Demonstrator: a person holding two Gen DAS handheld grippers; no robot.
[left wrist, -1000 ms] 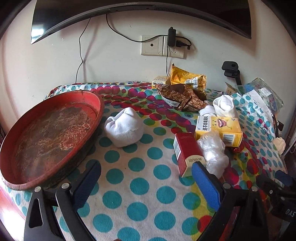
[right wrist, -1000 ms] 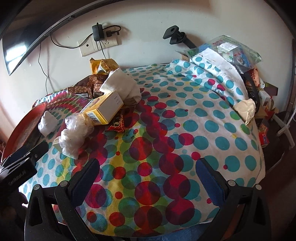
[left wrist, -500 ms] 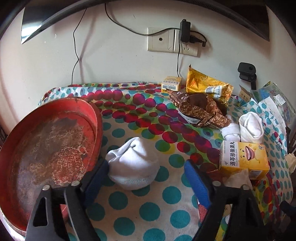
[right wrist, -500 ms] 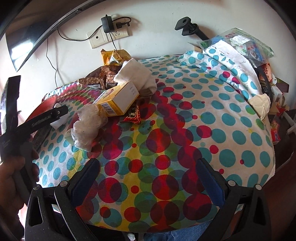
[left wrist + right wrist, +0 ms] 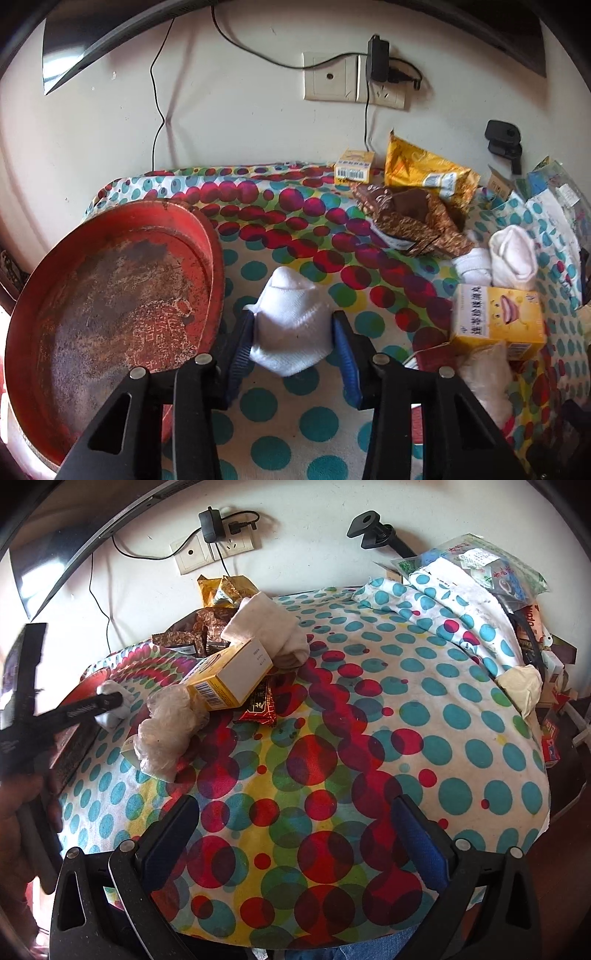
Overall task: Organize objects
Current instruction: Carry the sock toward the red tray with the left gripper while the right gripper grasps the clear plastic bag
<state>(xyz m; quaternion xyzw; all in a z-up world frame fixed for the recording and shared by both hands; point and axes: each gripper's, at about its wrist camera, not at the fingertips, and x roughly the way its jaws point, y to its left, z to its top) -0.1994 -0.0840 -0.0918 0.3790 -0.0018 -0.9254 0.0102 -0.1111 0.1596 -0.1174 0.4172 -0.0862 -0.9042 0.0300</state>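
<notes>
1. We had the left gripper (image 5: 293,334) pinched on a balled white sock (image 5: 291,321), its blue pads pressing both sides, at 6 o'clock in the left wrist view.
2. Our right gripper (image 5: 295,838) hung with its fingers spread wide and nothing between them, over the dotted tablecloth (image 5: 424,716).
3. At 9 o'clock of the sock, just beside it, sat the worn red tray (image 5: 110,302).
4. At 3 o'clock we saw a yellow box (image 5: 496,319) touching a crumpled clear plastic bag (image 5: 484,373).
5. Beyond the box, at 2 o'clock, lay a second pair of white socks (image 5: 511,254).
6. Farther, at 1 o'clock, lay a brown wrapper (image 5: 410,221), a gold snack bag (image 5: 424,173) and a small yellow carton (image 5: 354,170) near the wall.
</notes>
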